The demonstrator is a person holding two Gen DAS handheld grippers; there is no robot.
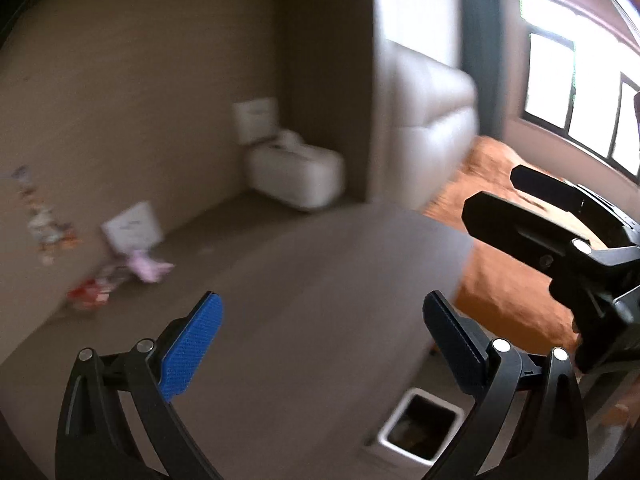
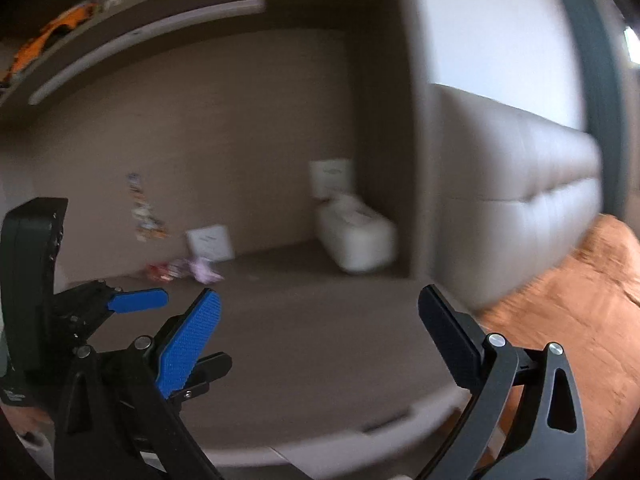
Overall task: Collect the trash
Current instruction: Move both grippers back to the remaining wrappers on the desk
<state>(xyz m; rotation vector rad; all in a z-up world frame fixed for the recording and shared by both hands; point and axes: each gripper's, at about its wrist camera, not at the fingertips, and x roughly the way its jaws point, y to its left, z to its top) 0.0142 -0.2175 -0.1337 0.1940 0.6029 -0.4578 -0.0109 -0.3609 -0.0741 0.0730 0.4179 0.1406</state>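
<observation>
Blurred trash lies at the back left of a grey-brown desk (image 1: pixel 304 280): a red wrapper (image 1: pixel 86 296), a pink crumpled piece (image 1: pixel 148 268) and a white card (image 1: pixel 132 228). The right wrist view shows the same red wrapper (image 2: pixel 160 270) and pink piece (image 2: pixel 206 272). My left gripper (image 1: pixel 324 320) is open and empty above the desk, well short of the trash. My right gripper (image 2: pixel 320 312) is open and empty too. The left gripper shows in the right wrist view (image 2: pixel 132 312), also open. A white bin (image 1: pixel 420 428) stands below the desk's front edge.
A white tissue box (image 1: pixel 296 176) sits at the desk's back right corner, with a white card (image 1: pixel 256 120) behind it. Stickers (image 1: pixel 40 220) are on the back wall. A pale sofa (image 2: pixel 516 196) and an orange blanket (image 2: pixel 572 320) are to the right. A shelf (image 2: pixel 160 12) hangs above.
</observation>
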